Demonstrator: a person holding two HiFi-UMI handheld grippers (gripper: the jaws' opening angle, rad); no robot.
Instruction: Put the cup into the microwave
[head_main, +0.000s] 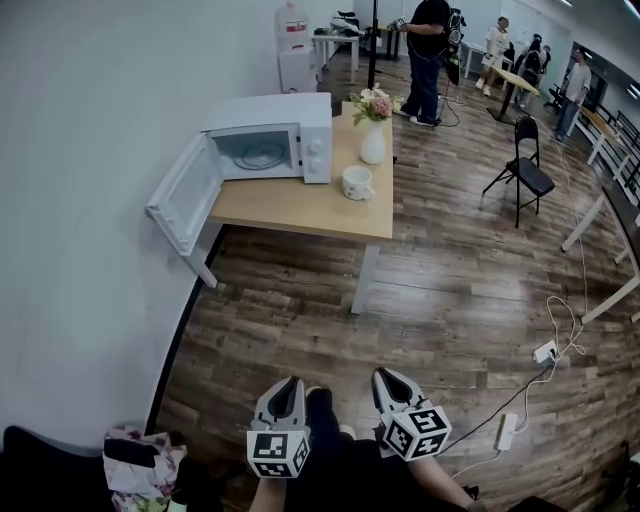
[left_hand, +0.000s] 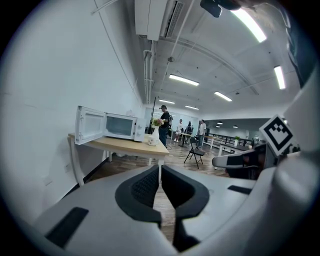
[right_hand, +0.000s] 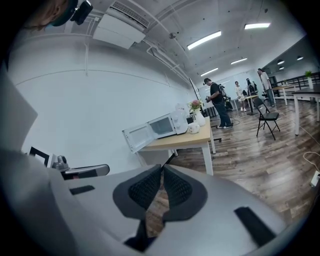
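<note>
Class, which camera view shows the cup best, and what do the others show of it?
Head view: the cup stands clear on the table near the microwave. Both gripper views show it far off, small and white.

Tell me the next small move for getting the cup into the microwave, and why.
Probably step closer to the table first. The right tool and left tool are shut, empty and far from the cup, which stands by the vase; the microwave door is already open.

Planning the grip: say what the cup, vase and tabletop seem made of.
Cup: white, smooth, slightly glossy, likely glazed ceramic. Vase: plain white, smooth, probably ceramic too. Tabletop: pale matte wood grain, wood or laminate; cannot tell which.
</note>
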